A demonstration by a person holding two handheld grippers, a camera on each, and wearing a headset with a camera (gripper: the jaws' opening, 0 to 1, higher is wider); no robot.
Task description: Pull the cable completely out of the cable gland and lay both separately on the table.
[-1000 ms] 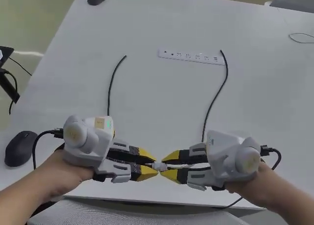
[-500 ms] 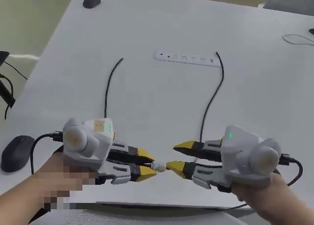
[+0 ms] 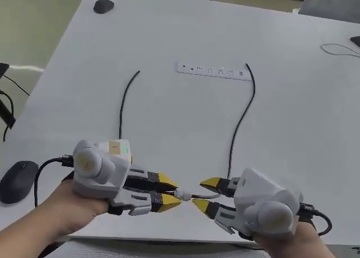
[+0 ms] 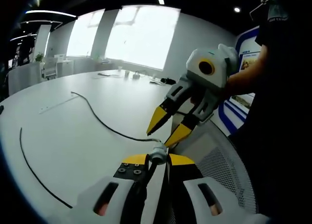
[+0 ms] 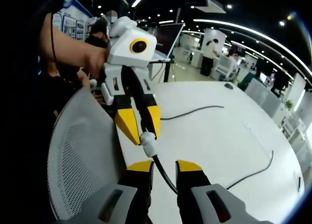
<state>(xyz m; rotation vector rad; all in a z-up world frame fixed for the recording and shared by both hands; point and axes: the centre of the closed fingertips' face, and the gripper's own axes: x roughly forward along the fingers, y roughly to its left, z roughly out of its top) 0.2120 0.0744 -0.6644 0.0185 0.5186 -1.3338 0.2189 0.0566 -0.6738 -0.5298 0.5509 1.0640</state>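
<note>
A small white cable gland (image 3: 181, 195) is pinched in the yellow tips of my left gripper (image 3: 171, 193), just above the table's near edge. A thin black cable (image 3: 239, 123) leaves the gland, passes between the jaws of my right gripper (image 3: 203, 193) and runs away across the table. The right jaws stand apart around the cable without squeezing it. In the left gripper view the gland (image 4: 157, 153) sits between my own tips and the right gripper (image 4: 159, 138) faces it. In the right gripper view the cable (image 5: 160, 166) rises to the gland (image 5: 147, 146).
A second loose black cable (image 3: 121, 103) lies at the left. A white power strip (image 3: 212, 71) sits farther back, a dark mouse (image 3: 17, 180) at the left edge, another mouse (image 3: 103, 6) at the far corner. A mesh chair back (image 5: 83, 151) is below the table edge.
The right gripper's jaws, which were closed up against the gland, have opened and drawn back a little to the right along the cable. The left gripper has kept hold of the gland.
</note>
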